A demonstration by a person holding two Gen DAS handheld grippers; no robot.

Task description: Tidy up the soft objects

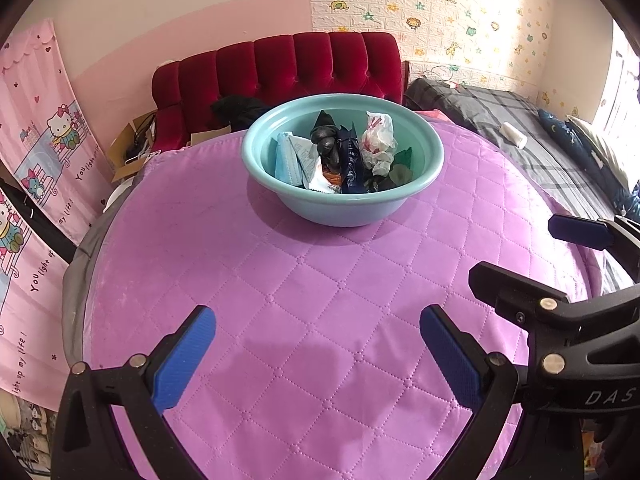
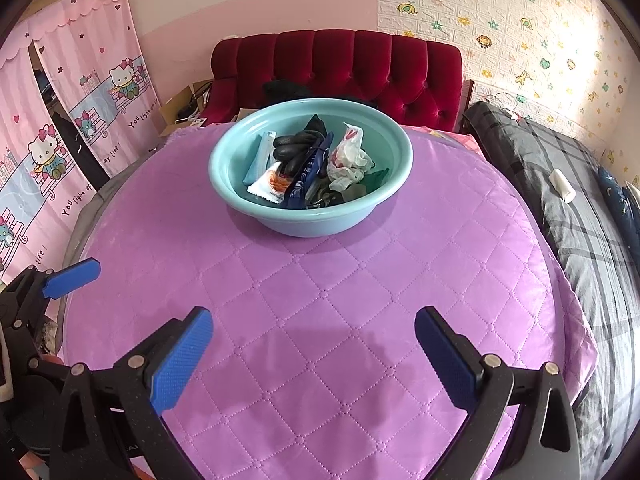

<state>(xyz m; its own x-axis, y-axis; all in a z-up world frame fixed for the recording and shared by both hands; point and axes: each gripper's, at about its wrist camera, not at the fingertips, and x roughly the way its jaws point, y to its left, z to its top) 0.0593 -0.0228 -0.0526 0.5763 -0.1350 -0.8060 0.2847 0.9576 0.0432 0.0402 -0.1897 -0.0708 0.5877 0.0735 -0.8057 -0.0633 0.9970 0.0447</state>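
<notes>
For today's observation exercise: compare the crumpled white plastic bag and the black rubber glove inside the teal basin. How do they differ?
Colour: the plastic bag is white and translucent with red print; the rubber glove is solid glossy black.
Shape: the bag is crumpled into thin wrinkled folds; the glove shows thick rounded fingers.
Place: seen from the right wrist, the bag lies right of centre in the basin, the glove nearer the middle.
Shared: both are soft and rest in the basin among other items.

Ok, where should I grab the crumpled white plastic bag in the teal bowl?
Pinch the crumpled white plastic bag at its upstanding top bunch, coming from above with the right hand-held gripper. It sits on the pile's right side, above the teal bowl's contents, so likely lifts free.
</notes>
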